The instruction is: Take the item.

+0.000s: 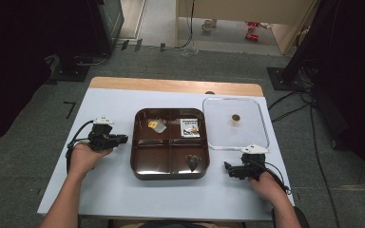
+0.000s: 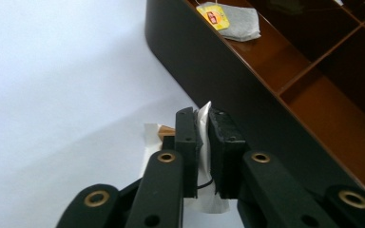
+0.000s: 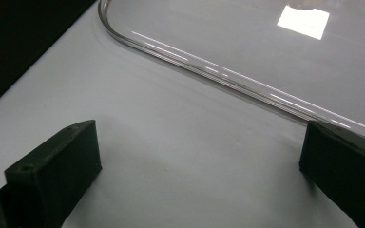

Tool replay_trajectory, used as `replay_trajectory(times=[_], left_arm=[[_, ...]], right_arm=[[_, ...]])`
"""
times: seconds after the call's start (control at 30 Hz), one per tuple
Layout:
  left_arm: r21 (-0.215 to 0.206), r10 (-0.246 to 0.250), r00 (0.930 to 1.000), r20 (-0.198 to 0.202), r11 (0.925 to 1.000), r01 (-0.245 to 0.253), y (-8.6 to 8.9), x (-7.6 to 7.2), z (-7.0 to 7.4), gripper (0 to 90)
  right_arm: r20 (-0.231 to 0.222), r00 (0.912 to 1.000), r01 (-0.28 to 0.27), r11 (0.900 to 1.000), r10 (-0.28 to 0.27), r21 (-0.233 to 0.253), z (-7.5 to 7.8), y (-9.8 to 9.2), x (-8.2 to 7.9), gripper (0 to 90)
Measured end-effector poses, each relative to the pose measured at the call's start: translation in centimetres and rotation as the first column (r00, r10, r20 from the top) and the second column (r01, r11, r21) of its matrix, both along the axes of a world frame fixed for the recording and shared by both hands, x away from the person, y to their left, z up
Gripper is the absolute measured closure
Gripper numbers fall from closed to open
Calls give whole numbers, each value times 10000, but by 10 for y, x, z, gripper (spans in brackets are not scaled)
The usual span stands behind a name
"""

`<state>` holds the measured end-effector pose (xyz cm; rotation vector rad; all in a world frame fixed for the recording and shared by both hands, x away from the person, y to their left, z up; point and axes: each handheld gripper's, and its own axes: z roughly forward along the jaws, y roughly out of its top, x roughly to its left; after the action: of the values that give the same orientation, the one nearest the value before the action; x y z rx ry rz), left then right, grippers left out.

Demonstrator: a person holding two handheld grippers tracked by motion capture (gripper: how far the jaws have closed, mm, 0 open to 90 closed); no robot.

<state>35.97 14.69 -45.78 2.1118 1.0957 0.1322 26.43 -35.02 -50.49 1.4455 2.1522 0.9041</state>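
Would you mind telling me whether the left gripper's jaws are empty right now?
No: in the left gripper view the left gripper is shut on a white paper packet, pinched between its jaws beside the brown tray.

A white worktop (image 1: 114,190) with a wooden strip along its far edge is seen mid-frame, set on grey carpet (image 1: 19,156). At the top of the frame, a white mug (image 1: 209,24) and a couple of red cans (image 1: 252,36) can be made out on a lighter floor. Black cables (image 1: 290,102) are strung across the carpet at right, and dark stand bases (image 1: 71,71) are parked at upper left and upper right.
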Motion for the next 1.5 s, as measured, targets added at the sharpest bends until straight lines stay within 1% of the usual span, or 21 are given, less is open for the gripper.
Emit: replay_trajectory(times=[0.2,0.3,0.43,0.5,0.53,0.57,0.6,0.63,0.67,0.7,0.73,0.77,0.87,0.93,1.03,1.13,1.17,1.27,1.37,1.43,1.5], left_arm=[[58,-122,9999,-118,9999,123,-4,0,-3,793],[392,198,9994,294,9990,-210,-3,2,-3,835],[-25,641,9976,254,9979,-640,5,8,0,856],[-138,1090,9923,597,9940,-1083,11,11,8,862],[-138,1090,9923,597,9940,-1083,11,11,8,867],[-162,1254,9860,1099,9921,-1243,12,12,16,867],[-162,1254,9860,1099,9921,-1243,12,12,16,867],[14,1306,9798,1517,9912,-1324,12,14,22,867],[14,1306,9798,1517,9912,-1324,12,14,22,867],[339,1383,9770,1625,9888,-1456,13,18,21,867],[339,1383,9770,1625,9888,-1456,13,18,21,866],[784,1540,9755,1570,9827,-1678,17,23,16,866],[845,1675,9780,1240,9803,-1786,21,27,9,859],[473,1605,9831,881,9851,-1651,22,28,1,838],[368,1480,9864,710,9879,-1509,19,28,-3,781],[531,1324,9898,516,9894,-1351,16,29,-7,634],[405,1291,9911,331,9906,-1304,16,29,-9,613],[226,1294,9912,294,9912,-1301,17,28,-8,580],[-593,1341,9906,262,9894,-1323,22,25,-2,533],[-755,1332,9908,215,9885,-1313,23,24,0,513],[-726,1217,9918,401,9903,-1186,26,17,3,507]], right_arm=[[-8,10000,-6,10000,6,-4,0,0,0,0],[-7,10000,-7,10000,7,-5,0,0,0,0],[-9,10000,-4,10000,4,-2,0,0,0,0],[-9,10000,-5,10000,5,-4,0,0,0,0],[-9,10000,-5,10000,5,-4,0,0,0,0],[-8,10000,-5,10000,5,-2,0,0,0,0],[-8,10000,-3,10000,3,-2,0,0,0,0],[-10,10000,-5,10000,5,-4,0,0,0,0],[-10,10000,-5,10000,5,-4,0,0,0,0],[-10,10000,-7,10000,7,-3,0,0,0,0],[-10,10000,-7,10000,7,-3,0,0,0,0],[-7,10000,-4,10000,4,0,0,0,0,0],[0,10000,-7,10000,7,0,0,0,0,0],[-4,10000,-2,10000,2,2,0,0,0,0],[-2,10000,-2,10000,2,1,0,0,0,0],[4,10000,-7,10000,7,-1,0,0,0,0],[2,10000,-5,10000,5,-2,0,0,0,0],[2,10000,-4,10000,4,-1,0,0,0,0],[10,10000,-11,10000,11,-6,0,0,0,0],[12,10000,-15,10000,15,-8,0,0,0,0],[13,10000,-14,10000,14,-6,0,0,0,0]])
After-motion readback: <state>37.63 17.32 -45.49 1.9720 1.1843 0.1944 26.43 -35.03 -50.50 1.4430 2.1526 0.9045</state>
